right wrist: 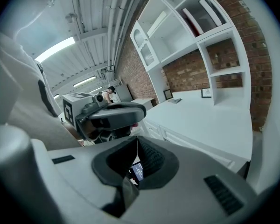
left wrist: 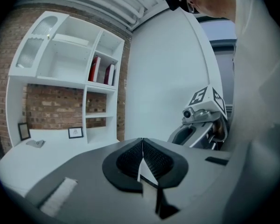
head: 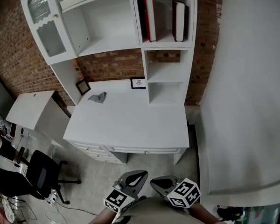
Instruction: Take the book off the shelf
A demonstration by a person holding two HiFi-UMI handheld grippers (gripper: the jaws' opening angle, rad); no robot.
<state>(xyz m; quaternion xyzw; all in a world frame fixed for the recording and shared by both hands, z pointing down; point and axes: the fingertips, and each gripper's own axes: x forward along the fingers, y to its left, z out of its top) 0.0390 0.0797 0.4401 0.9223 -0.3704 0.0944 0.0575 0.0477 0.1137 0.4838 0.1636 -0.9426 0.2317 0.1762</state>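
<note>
Two upright books stand in the top right compartment of the white shelf unit (head: 165, 43): a red book (head: 148, 18) at its left side and a dark red book (head: 178, 20) at its right. Both show small in the left gripper view (left wrist: 94, 69) and the right gripper view (right wrist: 191, 22). My left gripper (head: 135, 177) and right gripper (head: 161, 183) hang low, close to my body, well short of the desk and far below the books. The left jaws (left wrist: 142, 143) are shut with nothing between them. The right jaws (right wrist: 137, 146) are shut and hold nothing.
A white desk (head: 130, 122) stands under the shelves with two small picture frames (head: 138, 82) (head: 82, 86) and a grey cloth (head: 98, 97) on it. A glass cabinet door (head: 43, 22) hangs open at left. A black office chair (head: 42, 174) stands lower left; a white wall (head: 247, 101) rises at right.
</note>
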